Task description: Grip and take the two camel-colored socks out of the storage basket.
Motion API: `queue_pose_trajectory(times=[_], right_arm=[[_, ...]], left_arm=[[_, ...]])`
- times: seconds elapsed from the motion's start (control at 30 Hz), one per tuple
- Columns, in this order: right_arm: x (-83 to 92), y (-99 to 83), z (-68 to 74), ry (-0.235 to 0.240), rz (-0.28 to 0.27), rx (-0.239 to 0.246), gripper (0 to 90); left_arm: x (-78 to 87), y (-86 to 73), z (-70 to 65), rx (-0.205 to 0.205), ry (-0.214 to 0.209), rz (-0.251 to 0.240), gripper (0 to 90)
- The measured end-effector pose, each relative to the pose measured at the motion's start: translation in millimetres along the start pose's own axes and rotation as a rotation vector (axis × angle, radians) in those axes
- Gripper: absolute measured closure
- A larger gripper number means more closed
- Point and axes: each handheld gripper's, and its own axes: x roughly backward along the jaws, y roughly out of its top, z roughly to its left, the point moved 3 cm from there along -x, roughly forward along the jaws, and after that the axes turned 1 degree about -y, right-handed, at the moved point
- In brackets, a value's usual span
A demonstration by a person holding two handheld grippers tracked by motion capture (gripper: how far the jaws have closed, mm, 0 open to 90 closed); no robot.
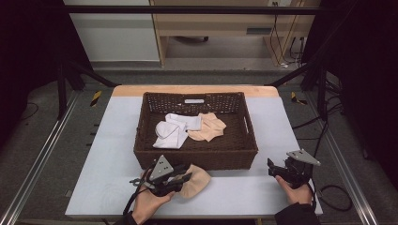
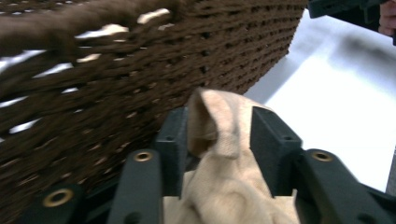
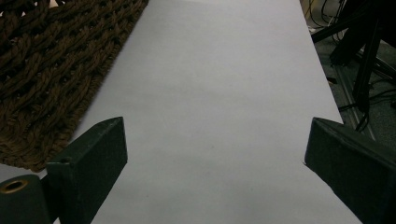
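A beige sock (image 1: 199, 180) lies on the table just in front of the brown wicker basket (image 1: 197, 158). My left gripper (image 1: 185, 179) rests at the sock's left end, pointing right. In the left gripper view the sock (image 2: 224, 177) sits slack and folded between the parted jaws of the left gripper (image 2: 219, 121), which is open, with the basket's wall (image 2: 116, 70) close behind. My right gripper (image 1: 271, 166) stands near the basket's right front corner, open. Nothing lies between the wide jaws of the right gripper (image 3: 215, 140).
Inside the basket lie white socks (image 1: 176, 129) and another beige sock (image 1: 209, 126). The pale table (image 1: 103, 140) has bare room left and right of the basket. In the right gripper view the basket's corner (image 3: 42, 70) is at the left, and the table's edge and cables at the right.
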Motion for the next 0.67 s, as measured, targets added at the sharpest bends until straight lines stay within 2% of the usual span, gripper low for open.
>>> queue_pose_trajectory(times=[0.17,0.37,0.67], right_arm=[[-0.2,-0.2,0.1,0.001,0.004,-0.004,6.0],[0.0,-0.3,-0.5,-0.001,0.002,-0.004,5.9],[0.2,-0.8,-2.2,-0.003,0.004,-0.008,5.4]], left_arm=[[13.4,-4.2,7.5,0.010,0.030,-0.031,45.0],[31.8,-14.8,22.7,0.049,0.075,-0.041,41.3],[52.7,-39.1,47.6,0.093,0.140,-0.007,41.0]])
